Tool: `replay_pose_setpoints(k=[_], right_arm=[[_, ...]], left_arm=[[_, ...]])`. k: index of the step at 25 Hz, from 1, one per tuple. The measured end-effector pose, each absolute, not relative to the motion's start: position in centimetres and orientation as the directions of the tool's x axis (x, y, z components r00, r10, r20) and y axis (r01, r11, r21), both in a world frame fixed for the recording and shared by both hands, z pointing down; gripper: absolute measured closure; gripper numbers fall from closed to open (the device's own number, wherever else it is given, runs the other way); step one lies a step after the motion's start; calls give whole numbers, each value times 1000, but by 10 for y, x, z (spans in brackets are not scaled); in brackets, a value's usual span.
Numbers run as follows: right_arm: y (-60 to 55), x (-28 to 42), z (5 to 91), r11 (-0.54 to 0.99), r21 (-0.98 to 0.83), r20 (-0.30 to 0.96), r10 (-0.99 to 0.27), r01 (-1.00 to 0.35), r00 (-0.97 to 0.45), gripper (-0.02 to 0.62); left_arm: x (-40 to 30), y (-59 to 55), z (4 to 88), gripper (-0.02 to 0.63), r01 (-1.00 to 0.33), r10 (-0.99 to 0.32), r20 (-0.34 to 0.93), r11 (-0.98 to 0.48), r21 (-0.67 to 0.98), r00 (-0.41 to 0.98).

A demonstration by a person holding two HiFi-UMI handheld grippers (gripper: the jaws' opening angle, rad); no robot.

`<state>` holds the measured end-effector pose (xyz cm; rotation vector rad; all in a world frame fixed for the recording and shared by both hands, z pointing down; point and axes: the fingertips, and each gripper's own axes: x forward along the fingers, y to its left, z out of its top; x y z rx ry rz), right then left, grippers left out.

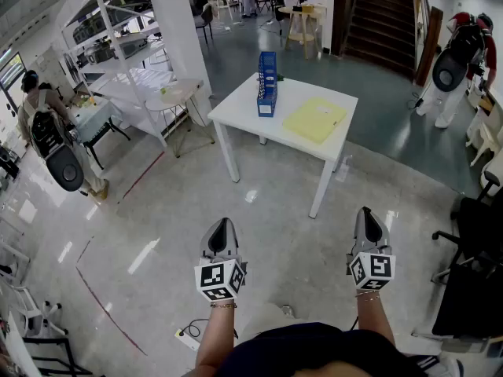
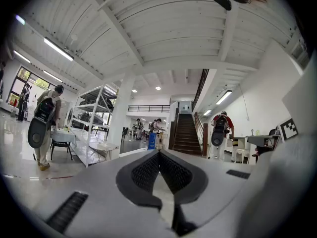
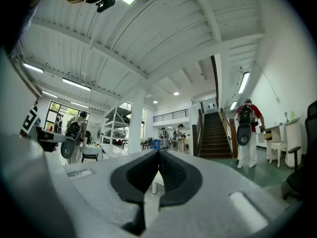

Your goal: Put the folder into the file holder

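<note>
A pale yellow folder [image 1: 315,118] lies flat on the right half of a white table [image 1: 236,107] well ahead of me. On the table's left part a blue file holder [image 1: 267,84] stands upright; it shows small and far off as the file holder [image 2: 151,141] in the left gripper view. My left gripper [image 1: 221,229] and right gripper [image 1: 368,217] hang over the floor, well short of the table, both level, shut and with nothing between their jaws. The same shows in the gripper views, left gripper [image 2: 159,153] and right gripper [image 3: 158,153].
A person with a backpack [image 1: 49,132] stands at a desk at left; another person [image 1: 460,53] is at the far right by the stairs [image 1: 383,18]. White shelving [image 1: 118,38] and a round side table [image 1: 178,95] flank the table's left. A black office chair [image 1: 475,250] is at right.
</note>
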<state>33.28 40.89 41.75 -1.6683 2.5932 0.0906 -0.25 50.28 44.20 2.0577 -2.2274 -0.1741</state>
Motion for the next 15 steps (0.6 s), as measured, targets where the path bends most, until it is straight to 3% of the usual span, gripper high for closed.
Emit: replay_pose_setpoints(k=[15], right_arm=[[401, 327, 425, 431, 7, -62, -900, -902, -431, 594]], left_arm=[[2, 489, 435, 607, -982, -999, -52, 7, 191, -17]])
